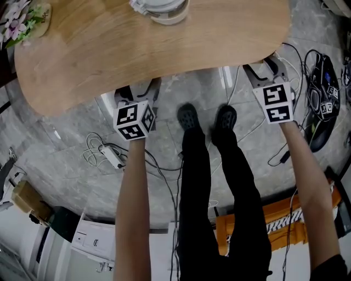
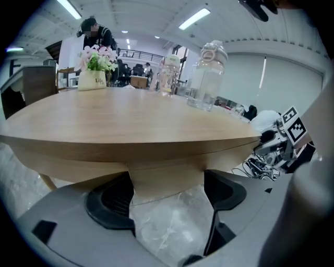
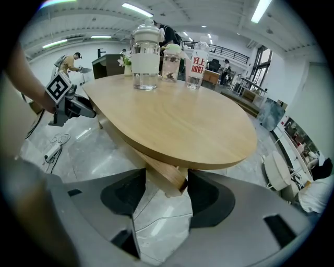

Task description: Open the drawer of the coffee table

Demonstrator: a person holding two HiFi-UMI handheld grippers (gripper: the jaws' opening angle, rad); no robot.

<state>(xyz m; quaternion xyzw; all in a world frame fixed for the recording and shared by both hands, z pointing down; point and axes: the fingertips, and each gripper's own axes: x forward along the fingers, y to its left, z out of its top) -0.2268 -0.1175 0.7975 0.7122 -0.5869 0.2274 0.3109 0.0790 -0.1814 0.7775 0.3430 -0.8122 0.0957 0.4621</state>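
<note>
The coffee table [image 1: 109, 55] has an oval light-wood top. My left gripper [image 1: 137, 90] reaches under its near edge, left of the person's feet. In the left gripper view the left gripper [image 2: 167, 195] stands open wide. A pale wooden block [image 2: 166, 180] under the tabletop [image 2: 130, 120] fills the gap between the fingers. My right gripper [image 1: 266, 66] is at the table's right near edge. In the right gripper view the right gripper [image 3: 162, 193] is open too, and a slanted wooden bar [image 3: 167, 177] under the top [image 3: 172, 120] shows between its jaws. Whether either touches the wood I cannot tell.
On the table stand a glass jar [image 1: 162, 8] and a flower pot [image 1: 22, 22]. A power strip with cables [image 1: 109, 156] lies on the marble floor at the left. Black gear and cords [image 1: 323, 99] lie at the right. The person's shoes [image 1: 208, 118] stand between the grippers.
</note>
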